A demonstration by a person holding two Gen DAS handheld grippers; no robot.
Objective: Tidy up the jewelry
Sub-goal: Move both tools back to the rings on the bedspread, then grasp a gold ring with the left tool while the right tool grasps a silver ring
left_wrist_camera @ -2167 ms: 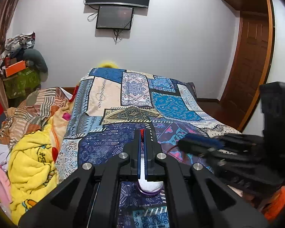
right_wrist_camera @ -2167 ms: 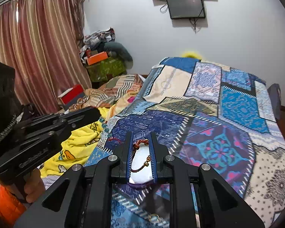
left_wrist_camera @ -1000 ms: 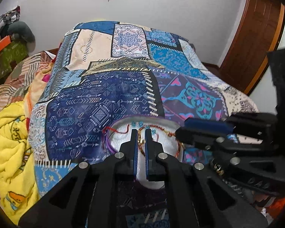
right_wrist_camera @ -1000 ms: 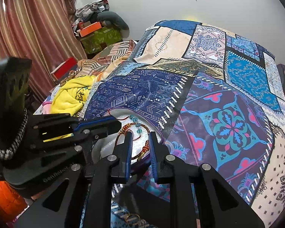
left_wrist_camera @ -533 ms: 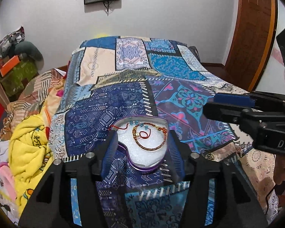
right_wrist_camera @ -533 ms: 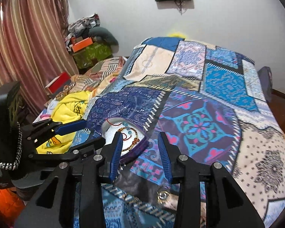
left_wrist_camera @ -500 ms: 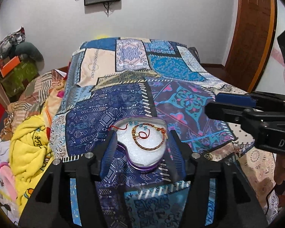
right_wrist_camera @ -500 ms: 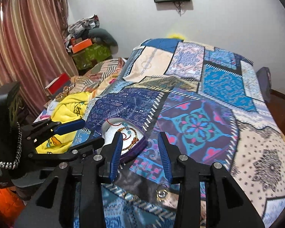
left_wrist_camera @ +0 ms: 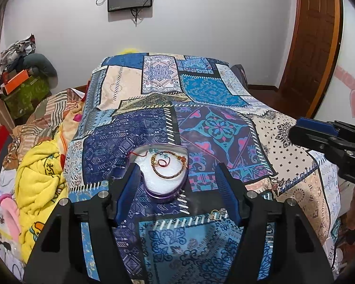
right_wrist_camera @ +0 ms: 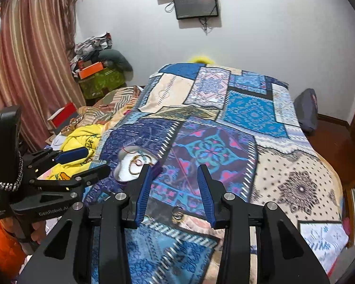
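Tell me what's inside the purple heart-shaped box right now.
In the heart-shaped box: white padding, a beaded bracelet, a red thread. Whatever is under the padding is hidden.

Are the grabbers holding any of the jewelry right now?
No. Both the left hand-held gripper and the right hand-held gripper are open and empty; the bracelet lies in its box.

Printed cloth bedspread (left_wrist_camera: 215, 127), fluffy yellow blanket (left_wrist_camera: 39, 170), glossy purple jewelry box (left_wrist_camera: 162, 174), varnished wooden door (left_wrist_camera: 312, 35)

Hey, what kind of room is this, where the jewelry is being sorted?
Most likely a bedroom in a home: a bed under a patchwork bedspread, curtains at the side, a screen mounted on the wall, and piled clothes and blankets beside the bed.
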